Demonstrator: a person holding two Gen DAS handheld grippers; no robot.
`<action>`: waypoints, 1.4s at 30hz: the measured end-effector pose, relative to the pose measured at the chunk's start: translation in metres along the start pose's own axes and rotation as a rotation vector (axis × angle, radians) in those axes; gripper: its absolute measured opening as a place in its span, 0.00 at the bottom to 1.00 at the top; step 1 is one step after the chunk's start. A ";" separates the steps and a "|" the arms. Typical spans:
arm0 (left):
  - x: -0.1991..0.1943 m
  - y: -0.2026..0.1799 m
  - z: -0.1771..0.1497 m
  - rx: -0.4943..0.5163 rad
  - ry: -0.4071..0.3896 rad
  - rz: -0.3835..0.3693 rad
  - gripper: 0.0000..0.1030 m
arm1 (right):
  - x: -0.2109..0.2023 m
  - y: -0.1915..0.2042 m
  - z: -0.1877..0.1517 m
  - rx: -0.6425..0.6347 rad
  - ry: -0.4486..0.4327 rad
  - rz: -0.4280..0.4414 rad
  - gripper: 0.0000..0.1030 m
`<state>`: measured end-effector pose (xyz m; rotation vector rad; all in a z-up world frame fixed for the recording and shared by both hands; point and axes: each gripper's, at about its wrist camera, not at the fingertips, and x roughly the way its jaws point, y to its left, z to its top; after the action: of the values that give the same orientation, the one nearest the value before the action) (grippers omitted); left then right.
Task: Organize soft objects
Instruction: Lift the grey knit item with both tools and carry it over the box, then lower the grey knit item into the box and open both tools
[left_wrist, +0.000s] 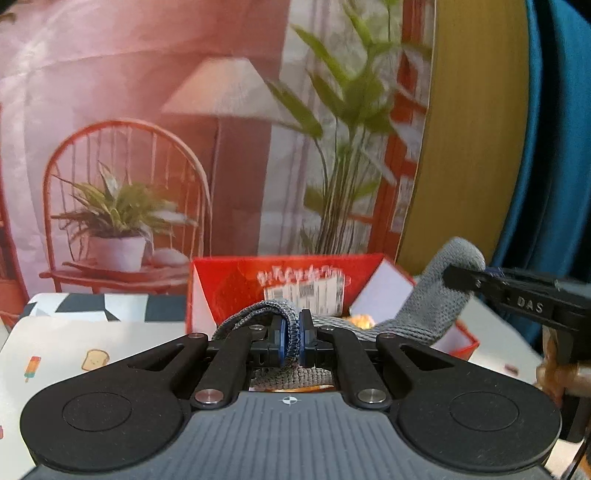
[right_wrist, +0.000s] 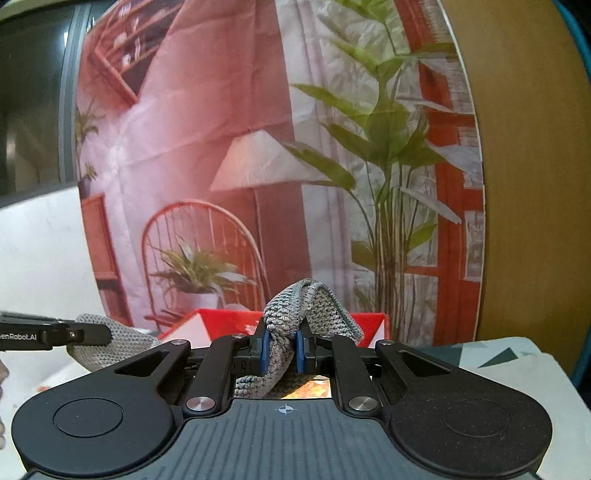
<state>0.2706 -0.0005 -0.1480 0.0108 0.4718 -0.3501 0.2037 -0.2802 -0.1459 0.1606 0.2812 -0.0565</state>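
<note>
A grey knitted cloth hangs between both grippers, above an open red box. My left gripper is shut on one end of the cloth. My right gripper is shut on the other end, which bunches up over its blue pads. In the left wrist view the right gripper's black fingers pinch the cloth at the right. In the right wrist view the left gripper holds the cloth at the left. The red box sits just behind the cloth.
The box has white flaps and a labelled inner wall. Something orange lies inside it. The table wears a white cloth with small prints and a black-and-white patterned mat. A printed room backdrop stands behind.
</note>
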 end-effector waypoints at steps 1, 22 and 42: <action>0.006 -0.001 0.000 0.006 0.023 0.001 0.07 | 0.006 0.000 -0.001 -0.008 0.018 -0.003 0.12; 0.063 -0.004 -0.011 0.037 0.223 -0.006 0.07 | 0.060 0.004 -0.040 0.015 0.304 -0.015 0.12; 0.004 -0.018 -0.008 0.088 0.075 -0.009 0.89 | 0.008 0.006 -0.029 -0.019 0.148 -0.099 0.80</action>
<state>0.2642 -0.0179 -0.1555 0.1073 0.5304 -0.3802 0.2039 -0.2702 -0.1747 0.1320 0.4368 -0.1400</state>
